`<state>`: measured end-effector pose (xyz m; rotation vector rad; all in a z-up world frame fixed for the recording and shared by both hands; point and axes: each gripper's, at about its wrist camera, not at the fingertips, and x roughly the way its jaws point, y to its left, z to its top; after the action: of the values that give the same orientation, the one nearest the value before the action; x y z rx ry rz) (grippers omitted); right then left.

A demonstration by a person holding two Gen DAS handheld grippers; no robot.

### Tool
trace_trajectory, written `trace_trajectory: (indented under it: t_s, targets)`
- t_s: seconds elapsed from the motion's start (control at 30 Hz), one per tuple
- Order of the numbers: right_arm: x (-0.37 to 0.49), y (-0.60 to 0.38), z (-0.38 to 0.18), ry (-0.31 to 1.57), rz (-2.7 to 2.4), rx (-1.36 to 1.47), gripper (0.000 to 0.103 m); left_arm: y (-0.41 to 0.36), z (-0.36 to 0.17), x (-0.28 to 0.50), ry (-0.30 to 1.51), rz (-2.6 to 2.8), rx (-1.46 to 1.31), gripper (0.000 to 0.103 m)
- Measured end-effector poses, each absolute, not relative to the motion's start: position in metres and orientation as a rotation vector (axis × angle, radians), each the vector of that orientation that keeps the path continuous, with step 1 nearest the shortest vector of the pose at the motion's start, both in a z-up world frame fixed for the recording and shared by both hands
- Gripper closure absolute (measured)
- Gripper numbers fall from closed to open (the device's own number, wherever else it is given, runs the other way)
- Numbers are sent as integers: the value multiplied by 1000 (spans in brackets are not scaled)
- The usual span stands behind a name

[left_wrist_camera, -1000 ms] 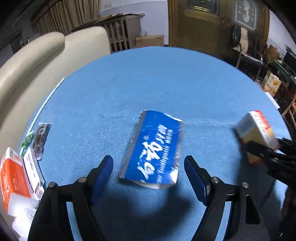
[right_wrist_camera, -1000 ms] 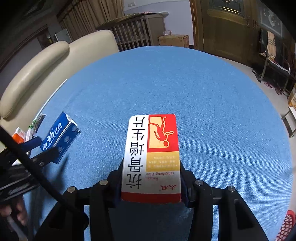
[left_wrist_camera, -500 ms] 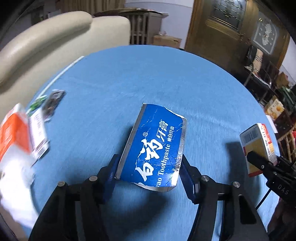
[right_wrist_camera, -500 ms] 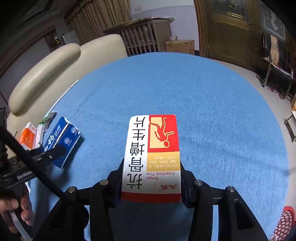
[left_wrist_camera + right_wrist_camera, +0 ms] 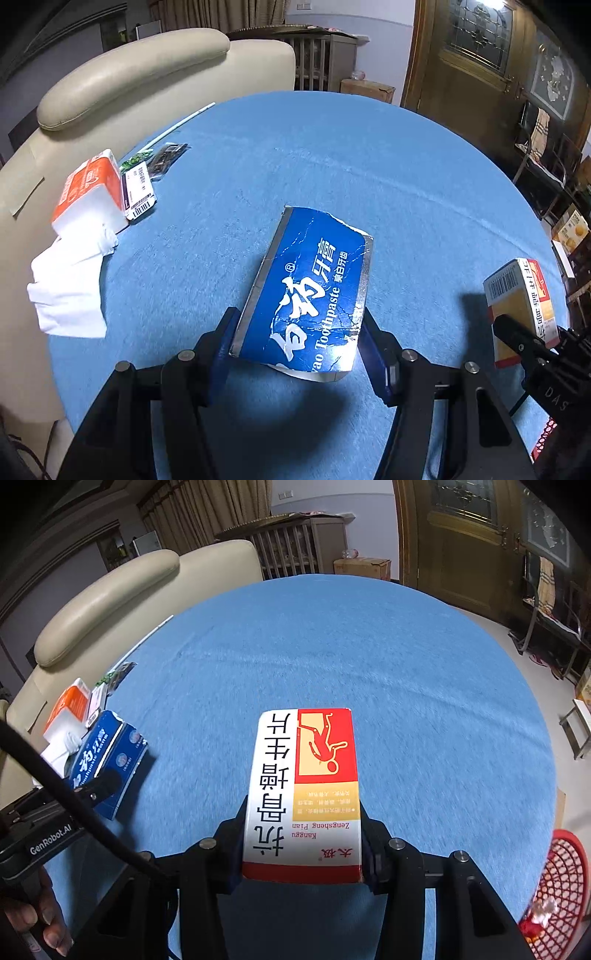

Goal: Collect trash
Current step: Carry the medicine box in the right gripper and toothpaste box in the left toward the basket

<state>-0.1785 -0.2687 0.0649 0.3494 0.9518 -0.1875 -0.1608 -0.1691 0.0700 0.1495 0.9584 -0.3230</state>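
The worktop (image 5: 332, 155) is plain light blue. On it, the toothpaste box (image 5: 310, 295) is dark blue with white letters and silver edges. The medicine box (image 5: 303, 794) is white, red and yellow with black letters. Beside the worktop, the basket (image 5: 565, 886) is red with a net pattern.

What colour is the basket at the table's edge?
Red, an open lattice; the basket shows best in the right wrist view, lower right.
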Motion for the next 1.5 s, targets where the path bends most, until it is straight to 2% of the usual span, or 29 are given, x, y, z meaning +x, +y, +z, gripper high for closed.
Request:
trace_trajectory:
  t_s: [0.87, 1.5]
  targets:
    - [-223, -277, 90, 878, -227, 383, 53, -176, 89, -183, 891, -354, 168, 40]
    - [-250, -289, 105, 843, -256, 399, 53, -187, 76, -179, 909, -392, 184, 40]
